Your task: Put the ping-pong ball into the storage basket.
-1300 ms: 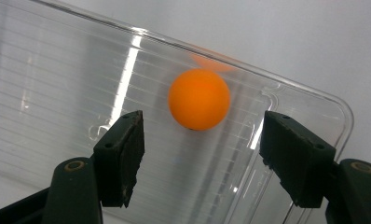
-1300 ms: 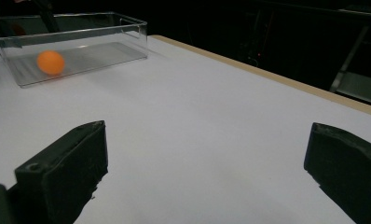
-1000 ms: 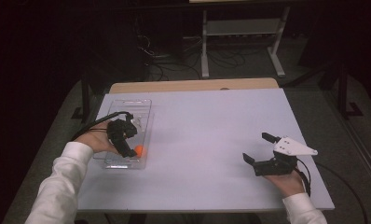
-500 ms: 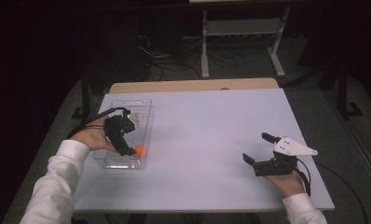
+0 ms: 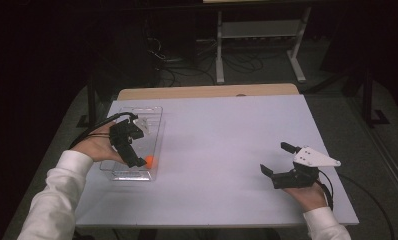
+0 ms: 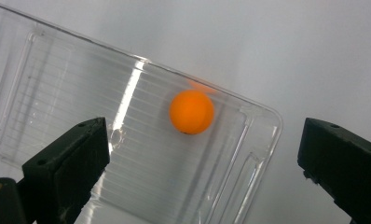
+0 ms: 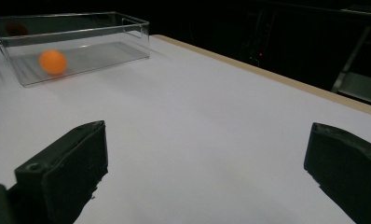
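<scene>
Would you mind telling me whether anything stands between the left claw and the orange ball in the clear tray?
Nothing visible does. The left claw hangs open above the clear tray, and the orange ball lies bare on the tray floor near one end, apart from both jaws.

A dim lab or test room: a bare white tabletop (image 5: pixel 222 150) on grey carpet, a metal equipment stand (image 5: pixel 259 37) at top centre, loose cables (image 5: pixel 179 70) strewn beneath it.
</scene>
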The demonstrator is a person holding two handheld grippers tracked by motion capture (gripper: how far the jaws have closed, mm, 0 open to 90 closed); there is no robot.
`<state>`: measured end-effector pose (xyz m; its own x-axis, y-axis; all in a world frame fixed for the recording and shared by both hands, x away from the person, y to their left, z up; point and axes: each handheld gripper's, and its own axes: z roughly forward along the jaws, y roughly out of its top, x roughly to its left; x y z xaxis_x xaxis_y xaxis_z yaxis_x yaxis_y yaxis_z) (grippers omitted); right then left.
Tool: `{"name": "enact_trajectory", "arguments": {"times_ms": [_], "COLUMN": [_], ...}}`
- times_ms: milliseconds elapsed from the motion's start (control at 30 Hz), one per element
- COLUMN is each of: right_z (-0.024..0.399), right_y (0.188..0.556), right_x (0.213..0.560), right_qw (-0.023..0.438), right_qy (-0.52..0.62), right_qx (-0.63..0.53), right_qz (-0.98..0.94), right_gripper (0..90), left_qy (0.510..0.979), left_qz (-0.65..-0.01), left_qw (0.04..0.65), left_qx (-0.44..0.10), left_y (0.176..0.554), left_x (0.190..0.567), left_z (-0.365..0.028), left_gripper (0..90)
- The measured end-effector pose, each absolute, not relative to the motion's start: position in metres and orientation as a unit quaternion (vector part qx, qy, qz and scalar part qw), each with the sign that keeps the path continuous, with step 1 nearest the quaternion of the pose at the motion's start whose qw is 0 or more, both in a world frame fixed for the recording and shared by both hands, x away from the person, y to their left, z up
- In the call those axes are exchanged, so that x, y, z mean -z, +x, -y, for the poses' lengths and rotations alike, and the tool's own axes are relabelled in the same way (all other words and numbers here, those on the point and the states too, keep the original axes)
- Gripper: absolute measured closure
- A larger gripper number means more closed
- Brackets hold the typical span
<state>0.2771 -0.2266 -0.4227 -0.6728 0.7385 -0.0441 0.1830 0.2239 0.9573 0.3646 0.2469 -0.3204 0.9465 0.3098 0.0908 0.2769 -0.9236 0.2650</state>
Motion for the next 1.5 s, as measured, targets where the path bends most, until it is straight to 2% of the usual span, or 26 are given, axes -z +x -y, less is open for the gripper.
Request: {"name": "enact_trajectory", "arguments": {"times_ms": [533,1233,1500], "right_z": [0.227,0.229,0.229], "right_y": [0.277,0.275,0.275], "right_x": [0.423,0.422,0.422], "right_qw": [0.258,0.26,0.26], "right_qy": [0.312,0.315,0.314], "right_qx": [-0.54,-0.539,-0.539], "right_qz": [-0.738,-0.737,-0.737], "right_gripper": [0.0,0.0,0.0], "left_qy": [0.97,0.947,0.943], "left_qz": [-0.143,-0.162,-0.166], "left_qw": [0.179,0.261,0.268], "left_qx": [-0.085,-0.097,-0.102], "left_y": [0.35,0.336,0.332], "left_x": [0.314,0.322,0.327], "left_z": [-0.245,-0.265,-0.269], "left_gripper": [2.1,2.1,2.1]}}
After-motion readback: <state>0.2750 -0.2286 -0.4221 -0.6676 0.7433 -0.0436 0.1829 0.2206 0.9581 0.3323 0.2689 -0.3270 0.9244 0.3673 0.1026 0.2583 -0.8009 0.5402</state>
